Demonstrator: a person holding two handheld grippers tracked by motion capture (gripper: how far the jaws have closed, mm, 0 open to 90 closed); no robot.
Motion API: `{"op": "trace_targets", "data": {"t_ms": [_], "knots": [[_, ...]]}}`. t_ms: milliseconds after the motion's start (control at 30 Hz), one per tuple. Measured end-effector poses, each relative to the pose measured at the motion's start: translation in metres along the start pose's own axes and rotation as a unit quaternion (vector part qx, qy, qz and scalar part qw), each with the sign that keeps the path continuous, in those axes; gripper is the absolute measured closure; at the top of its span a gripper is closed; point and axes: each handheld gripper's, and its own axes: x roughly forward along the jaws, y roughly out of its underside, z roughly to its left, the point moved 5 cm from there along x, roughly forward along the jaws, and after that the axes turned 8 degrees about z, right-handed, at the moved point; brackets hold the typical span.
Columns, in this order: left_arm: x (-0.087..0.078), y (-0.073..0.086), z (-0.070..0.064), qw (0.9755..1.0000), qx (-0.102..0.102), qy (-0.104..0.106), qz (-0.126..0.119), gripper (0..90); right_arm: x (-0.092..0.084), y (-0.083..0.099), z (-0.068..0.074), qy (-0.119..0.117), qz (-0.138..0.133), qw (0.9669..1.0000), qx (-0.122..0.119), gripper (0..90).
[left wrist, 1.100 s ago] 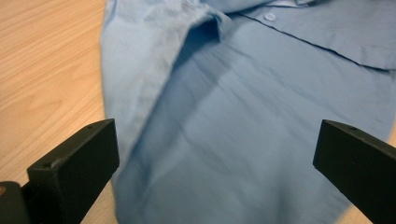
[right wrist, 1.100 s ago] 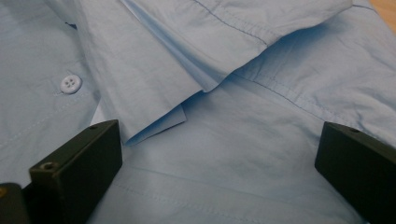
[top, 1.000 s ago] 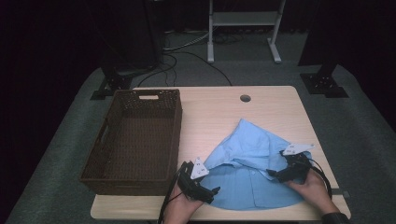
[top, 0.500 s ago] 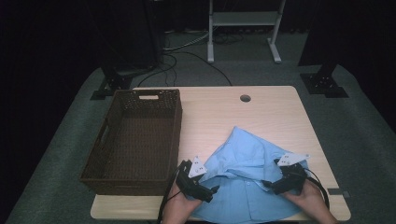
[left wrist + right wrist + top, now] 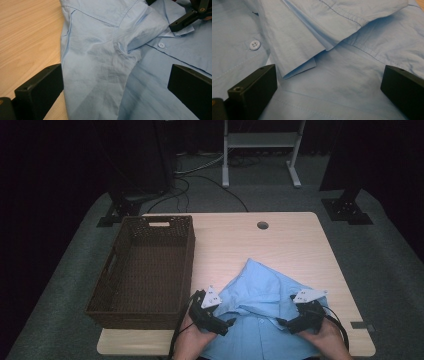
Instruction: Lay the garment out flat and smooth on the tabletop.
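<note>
Folding light-blue shirt (image 5: 260, 295) at desk (image 5: 280, 245) near edge | since a second ago: far corner drawn nearer, bundle tighter | left gripper (image 5: 227, 324), right gripper (image 5: 282, 322): both released, jaws spread over cloth | wicker basket (image 5: 145, 265) empty.

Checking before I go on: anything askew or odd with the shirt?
The blue shirt lies crumpled, with folds bunched near its button, and hangs over the table's near edge. Nothing looks damaged.
</note>
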Motion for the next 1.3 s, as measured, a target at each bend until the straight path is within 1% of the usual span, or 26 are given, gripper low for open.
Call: {"op": "trace_targets", "data": {"t_ms": [267,367,600,700,767,867,967,1000,1100,1200,1233,1300], "knots": [[-0.002,-0.006,0.000,0.9999,-0.003,0.010,-0.004,0.0,0.000,0.000,0.000,0.000,0.000,1.0000,0.001,0.0],[-0.002,-0.009,0.000,0.9998,-0.006,0.014,-0.010,0.0,0.000,0.000,0.000,0.000,0.000,1.0000,0.001,0.0],[-0.001,-0.017,0.000,0.9998,0.001,0.018,-0.012,0.0,0.000,0.000,0.000,0.000,0.000,1.0000,0.002,0.0],[0.000,-0.021,0.000,0.9996,0.000,0.021,-0.019,0.0,0.000,0.000,0.000,0.000,0.000,1.0000,0.001,0.0],[0.002,-0.023,0.000,0.9996,0.002,0.023,-0.016,0.0,0.000,0.000,0.000,0.000,0.000,1.0000,0.002,0.0],[0.005,-0.028,-0.002,0.9995,0.006,0.025,-0.016,0.0,0.000,0.000,0.000,0.000,0.000,1.0000,0.001,0.0],[0.008,-0.035,-0.004,0.9994,0.018,0.024,-0.017,0.0,0.000,0.000,0.000,0.000,0.000,1.0000,0.001,0.0],[0.008,-0.035,-0.004,0.9994,0.018,0.024,-0.017,0.0,0.000,0.000,0.000,0.000,0.000,1.0000,0.001,0.0],[0.009,-0.042,-0.005,0.9991,0.021,0.028,-0.024,0.0,0.000,0.000,0.000,0.000,0.000,1.0000,0.000,0.0],[0.013,-0.047,-0.005,0.9990,0.030,0.029,-0.019,0.0,0.000,0.000,0.000,0.000,0.000,1.0000,0.001,0.0],[0.014,-0.048,-0.006,0.9990,0.027,0.029,-0.020,0.0,0.000,0.000,0.000,0.000,0.000,1.0000,0.001,0.0],[0.015,-0.050,-0.005,0.9990,0.029,0.029,-0.018,0.0,0.000,0.000,0.000,0.000,0.000,1.0000,0.001,0.0]]}}
